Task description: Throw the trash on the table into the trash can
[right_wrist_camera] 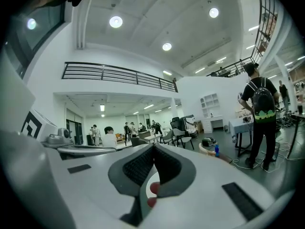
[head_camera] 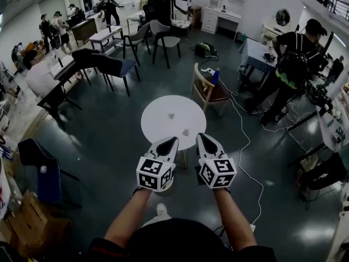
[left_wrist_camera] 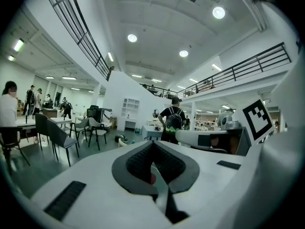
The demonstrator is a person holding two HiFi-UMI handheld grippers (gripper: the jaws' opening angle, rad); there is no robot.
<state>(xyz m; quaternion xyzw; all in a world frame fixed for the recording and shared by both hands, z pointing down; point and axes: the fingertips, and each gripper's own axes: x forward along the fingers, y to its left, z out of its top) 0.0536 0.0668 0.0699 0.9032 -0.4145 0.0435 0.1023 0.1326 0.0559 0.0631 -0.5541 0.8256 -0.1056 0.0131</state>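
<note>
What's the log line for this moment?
phase: pre-grasp | left gripper: shut, empty | right gripper: shut, empty | trash: two pieces on table, untouched

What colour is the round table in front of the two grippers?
White. The round table shows best in the head view.

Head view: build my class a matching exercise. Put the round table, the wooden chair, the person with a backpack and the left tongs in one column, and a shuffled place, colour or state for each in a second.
Column one:
1. round table
2. wooden chair
3. person with a backpack
4. left tongs

Column two:
a. shut
b. white, with two small scraps on it
c. standing at the picture's right
d. beside the table, to its upper right in the picture

Pairs: 1-b, 2-d, 3-c, 4-a.
</note>
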